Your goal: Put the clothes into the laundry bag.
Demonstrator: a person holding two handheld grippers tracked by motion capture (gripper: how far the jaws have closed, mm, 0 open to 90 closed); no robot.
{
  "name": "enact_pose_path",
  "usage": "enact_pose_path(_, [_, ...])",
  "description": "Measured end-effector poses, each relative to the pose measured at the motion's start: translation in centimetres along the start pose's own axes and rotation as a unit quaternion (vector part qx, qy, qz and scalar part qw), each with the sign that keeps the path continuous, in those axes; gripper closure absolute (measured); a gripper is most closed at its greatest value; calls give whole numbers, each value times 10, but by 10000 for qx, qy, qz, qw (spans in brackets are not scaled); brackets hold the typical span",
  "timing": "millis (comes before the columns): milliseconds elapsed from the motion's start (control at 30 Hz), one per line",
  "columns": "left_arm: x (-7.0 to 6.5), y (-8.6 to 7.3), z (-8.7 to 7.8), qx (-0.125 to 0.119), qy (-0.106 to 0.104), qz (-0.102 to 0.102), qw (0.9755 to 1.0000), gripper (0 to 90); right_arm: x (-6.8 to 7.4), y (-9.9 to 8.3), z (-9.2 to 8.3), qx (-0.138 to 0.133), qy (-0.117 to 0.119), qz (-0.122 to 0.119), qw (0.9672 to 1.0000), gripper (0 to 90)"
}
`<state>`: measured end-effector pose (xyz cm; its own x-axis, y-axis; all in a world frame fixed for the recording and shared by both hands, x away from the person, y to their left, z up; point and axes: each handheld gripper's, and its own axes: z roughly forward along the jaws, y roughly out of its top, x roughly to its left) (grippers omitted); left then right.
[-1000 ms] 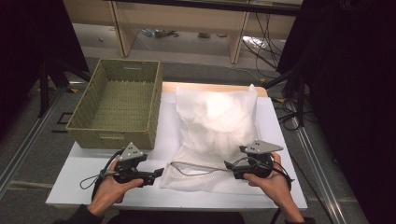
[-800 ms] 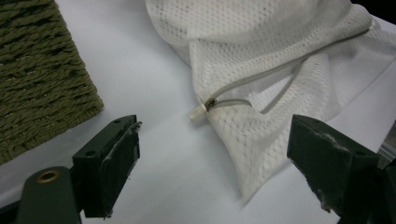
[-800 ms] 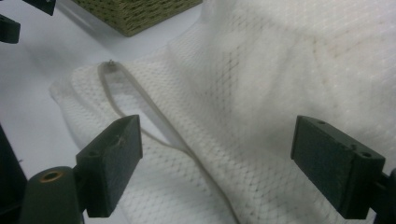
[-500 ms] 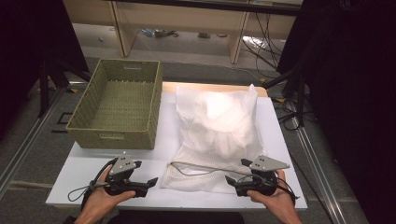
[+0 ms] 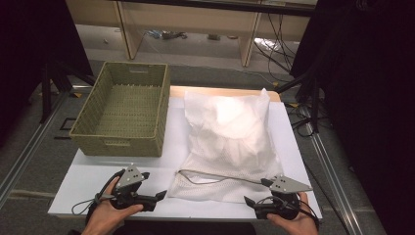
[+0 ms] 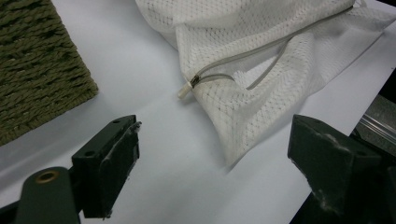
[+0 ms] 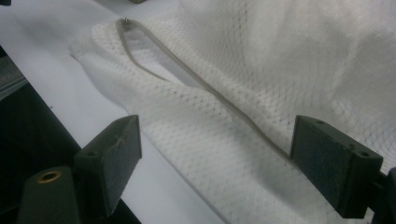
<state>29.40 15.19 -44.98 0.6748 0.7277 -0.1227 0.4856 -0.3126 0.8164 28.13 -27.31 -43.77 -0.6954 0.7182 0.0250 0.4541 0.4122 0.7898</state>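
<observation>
White mesh laundry bag (image 5: pixel 229 142), stuffed with white fabric, lying flat along the white table, bulging at the far end, near edge slack, grey zipper (image 5: pixel 220 177) partly open across that edge, pull (image 6: pixel 186 89) at its left end

hidden: mesh bag (image 5: pixel 230 142) contents (white blur) | cut off: forearms

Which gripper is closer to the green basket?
The left. The left gripper sits at the table's near edge just below the basket, fingers open. The right gripper is at the other near corner, beyond the white mesh bag.
</observation>
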Motion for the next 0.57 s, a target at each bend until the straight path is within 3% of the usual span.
enact_pose_path(100, [1,-1,1,101,-15,40,9999,159,1,-2,-2,47,-127,-36,9999,180])
enact_pose_path(233, [2,0,2,12,17,-12,10000,159,-1,-1,-3,2,-188,-109,9998,182])
enact_pose_path(367, [2,1,2,33,-21,14,10000,159,-1,-2,-2,24,-149,-101,9998,184])
enact_pose_path(400, [2,2,2,71,23,103,9999,160,-1,-2,-2,20,-153,-107,9998,184])
enact_pose_path(433, [1,2,3,33,-20,44,10000,162,-1,-2,-2,4,-157,-71,9999,184])
enact_pose_path(467, [2,2,3,99,-20,135,9999,163,-2,-2,-3,-6,-205,-106,9997,184])
enact_pose_path(567, [1,3,5,34,-16,65,10000,162,-3,-2,-2,-24,-194,-96,9998,184])
